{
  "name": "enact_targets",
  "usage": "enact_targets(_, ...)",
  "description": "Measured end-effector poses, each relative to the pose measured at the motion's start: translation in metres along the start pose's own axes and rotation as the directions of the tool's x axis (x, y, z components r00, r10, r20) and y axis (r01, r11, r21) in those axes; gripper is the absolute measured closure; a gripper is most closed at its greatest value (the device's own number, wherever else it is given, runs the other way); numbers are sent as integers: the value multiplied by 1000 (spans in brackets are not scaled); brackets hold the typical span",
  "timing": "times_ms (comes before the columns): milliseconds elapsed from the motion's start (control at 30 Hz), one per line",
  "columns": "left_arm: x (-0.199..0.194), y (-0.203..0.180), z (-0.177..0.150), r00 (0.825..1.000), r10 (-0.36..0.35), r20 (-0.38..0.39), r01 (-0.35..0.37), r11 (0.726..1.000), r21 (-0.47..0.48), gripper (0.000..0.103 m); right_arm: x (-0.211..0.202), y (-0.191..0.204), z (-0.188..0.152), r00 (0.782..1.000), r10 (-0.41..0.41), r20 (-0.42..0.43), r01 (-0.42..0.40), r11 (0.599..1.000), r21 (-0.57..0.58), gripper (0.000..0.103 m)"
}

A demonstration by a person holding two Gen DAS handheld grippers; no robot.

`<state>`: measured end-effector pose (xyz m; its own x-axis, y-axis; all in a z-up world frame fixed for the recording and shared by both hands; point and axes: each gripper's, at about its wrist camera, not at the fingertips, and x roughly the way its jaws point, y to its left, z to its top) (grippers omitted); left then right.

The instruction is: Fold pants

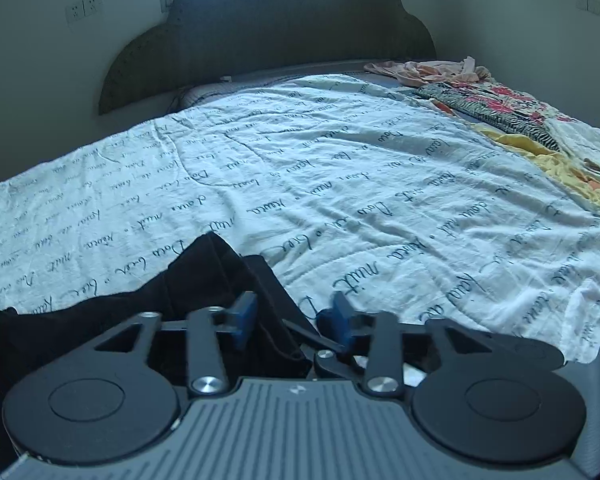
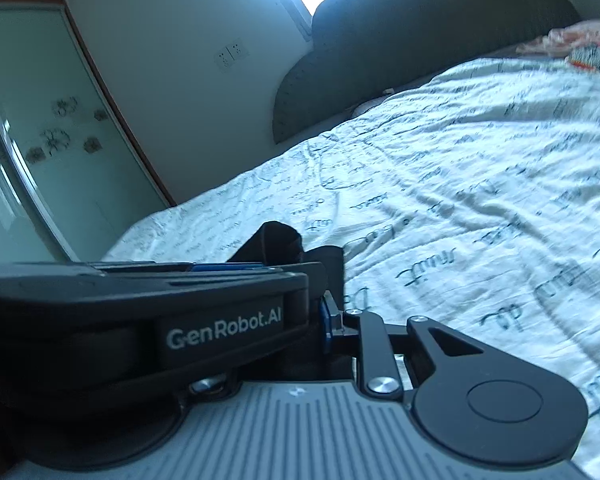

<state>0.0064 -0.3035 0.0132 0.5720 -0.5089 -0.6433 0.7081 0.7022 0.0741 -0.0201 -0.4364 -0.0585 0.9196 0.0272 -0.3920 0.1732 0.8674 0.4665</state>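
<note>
The black pants (image 1: 204, 280) lie bunched at the near edge of the bed. A fold stands up between the blue pads of my left gripper (image 1: 292, 316), which is open, the pads clear of the cloth. In the right wrist view the left gripper's body (image 2: 220, 328) crosses the frame sideways and hides the right gripper's left finger. My right gripper (image 2: 314, 316) is nearly shut, its visible blue pad (image 2: 323, 320) pressed against a strip of the pants (image 2: 284, 240) that rises in front of it.
A white quilt with dark script (image 1: 340, 168) covers the bed. Other clothes (image 1: 500, 108) are piled at the far right by the dark headboard (image 1: 268, 40). A glass door (image 2: 40, 140) stands to the left of the bed.
</note>
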Motion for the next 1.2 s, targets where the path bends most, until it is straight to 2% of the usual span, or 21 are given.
enact_targets(33, -2, 1, 0, 1000, -8, -8, 8, 1000, -1, 35, -2, 1, 0, 1000, -17, 3, 17, 1000, -16, 77)
enact_targets(67, -6, 3, 0, 1000, -14, -3, 14, 1000, -5, 30, -5, 0, 0, 999, -37, 12, 37, 999, -29, 72)
enact_targets(133, -18, 13, 1, 1000, -17, 22, 18, 1000, -11, 26, -12, -1, 0, 996, -88, 25, 90, 994, -63, 56)
enact_targets(167, -25, 20, 2, 999, -7, 39, 8, 1000, -18, 23, -16, -2, -1, 992, -123, 39, 125, 989, -79, 44)
enact_targets(233, -37, 39, 5, 998, 23, 64, -20, 999, -45, 16, -26, -5, -1, 978, -195, 72, 201, 975, -96, 42)
enact_targets(300, -48, 67, 6, 994, 69, 83, -61, 993, -102, 13, -38, -9, 0, 970, -223, 98, 231, 970, -80, 42)
enact_targets(367, -54, 98, 6, 988, 135, 80, -119, 977, -176, 12, -48, -9, 1, 977, -184, 111, 191, 980, -54, 41)
enact_targets(433, -54, 130, 2, 978, 202, 52, -184, 953, -240, 12, -51, -3, 0, 990, -95, 102, 101, 994, -50, 41)
enact_targets(500, -49, 158, -5, 966, 258, 4, -247, 929, -274, 13, -48, 6, -2, 999, 7, 53, -5, 999, -46, 41)
enact_targets(567, -44, 179, -16, 950, 308, -44, -308, 905, -293, 14, -42, 16, -6, 994, 110, 4, -110, 993, -34, 41)
enact_targets(633, -43, 192, -28, 947, 313, -77, -321, 892, -318, 14, -34, 27, -10, 983, 179, -36, -180, 983, -38, 42)
enact_targets(667, -42, 195, -33, 949, 303, -88, -314, 891, -327, 14, -30, 32, -12, 982, 180, -52, -183, 982, -48, 42)
enact_targets(733, -40, 196, -39, 951, 293, -98, -309, 896, -320, 14, -22, 38, -15, 989, 129, -77, -135, 988, -74, 42)
enact_targets(867, -38, 183, -43, 942, 327, -76, -336, 909, -247, 13, -9, 32, -19, 992, 67, -107, -71, 997, -36, 43)
enact_targets(933, -37, 180, -42, 938, 342, -62, -346, 911, -223, 13, -9, 23, -20, 991, 85, -105, -83, 996, 20, 44)
enact_targets(1000, -35, 175, -43, 939, 339, -62, -344, 913, -218, 13, -7, 16, -21, 983, 144, -115, -137, 988, 69, 42)
enact_targets(1167, -28, 177, -45, 945, 317, -79, -327, 911, -250, 13, 18, 9, -16, 961, 248, -125, -221, 955, 196, 44)
enact_targets(1200, -29, 177, -44, 944, 321, -79, -330, 911, -247, 13, 25, 7, -16, 960, 249, -128, -218, 952, 217, 57)
